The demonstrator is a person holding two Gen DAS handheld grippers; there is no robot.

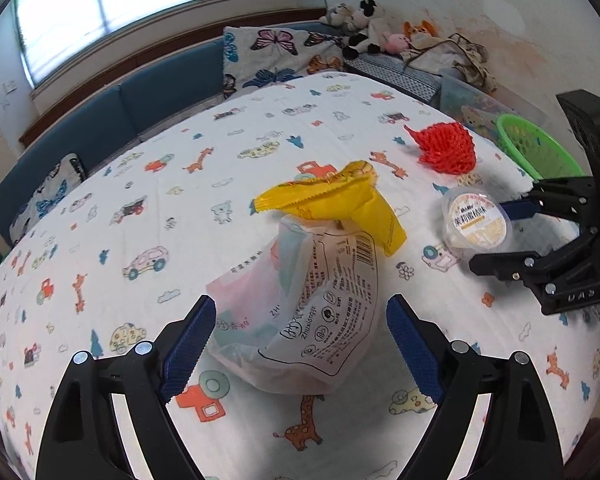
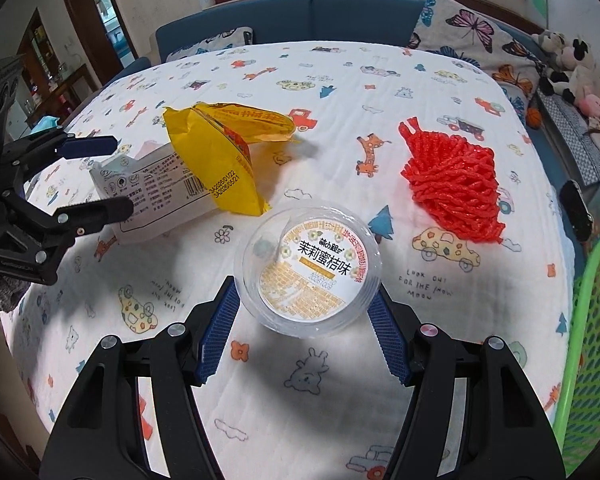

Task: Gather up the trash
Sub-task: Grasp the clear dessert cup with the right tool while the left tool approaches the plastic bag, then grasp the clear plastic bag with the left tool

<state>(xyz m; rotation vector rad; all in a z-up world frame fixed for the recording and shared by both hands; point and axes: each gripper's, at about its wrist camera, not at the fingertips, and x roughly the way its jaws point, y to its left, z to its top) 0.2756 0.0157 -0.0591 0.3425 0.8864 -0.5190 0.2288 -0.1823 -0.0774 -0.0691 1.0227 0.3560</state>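
Clear glossy plastic cup [image 2: 308,268], shiny yellow foil wrapper [image 2: 224,152], red foam netting [image 2: 452,180], quilted cotton cloth [image 2: 340,380]

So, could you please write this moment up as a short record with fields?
surface: bed sheet with cartoon print
left gripper: open, astride the white bag
right gripper: closed on the clear cup
yellow wrapper: lies on the white bag's far end
red net: loose on the sheet
green basket: at the bed's right edge
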